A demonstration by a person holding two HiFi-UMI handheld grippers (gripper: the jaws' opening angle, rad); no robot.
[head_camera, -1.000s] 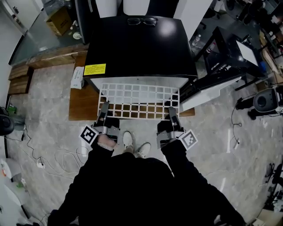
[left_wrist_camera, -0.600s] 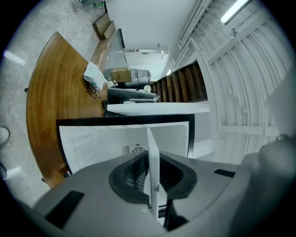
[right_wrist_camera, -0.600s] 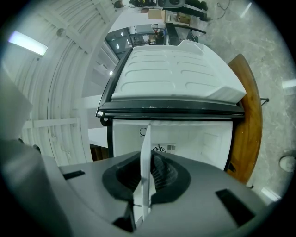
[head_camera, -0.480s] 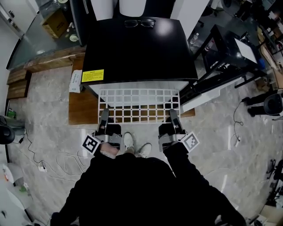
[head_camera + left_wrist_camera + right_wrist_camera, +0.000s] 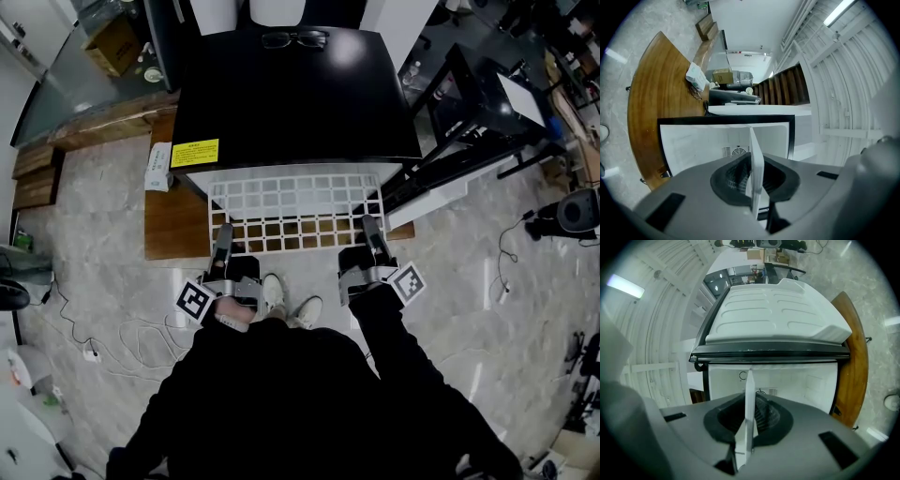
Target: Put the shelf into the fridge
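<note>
A person stands before a low, black-topped fridge [image 5: 295, 103] and holds a white grid shelf [image 5: 295, 211] level between two claws. The left claw [image 5: 222, 234] is clenched on the shelf's near edge toward its left corner, and the right claw [image 5: 372, 228] is clenched on the same edge toward the right corner. In the left gripper view the shelf [image 5: 756, 171] shows edge-on as a thin white blade pinched between the dark pads, and the right gripper view shows the same, the shelf [image 5: 749, 413] squeezed tight between that claw's pads. Both claws point level at the fridge's open front, whose white interior [image 5: 797, 380] lies straight ahead of the jaws. In the head view the shelf's far edge lies under the front lip of the fridge's black top, while most of the grid is outside, above a wooden platform [image 5: 173, 220] on which the fridge stands. The door [image 5: 450, 187] is swung open to the right, and its ribbed white liner fills the top of the right gripper view. A pair of glasses [image 5: 295, 38] lies on the fridge top near its back edge, and a yellow label [image 5: 194, 152] sits at its front left corner. A white packet [image 5: 159, 167] lies on the platform beside the fridge's left side. The person's light shoes [image 5: 272, 295] stand on the marbled floor [image 5: 103, 244] between the two claws.
</note>
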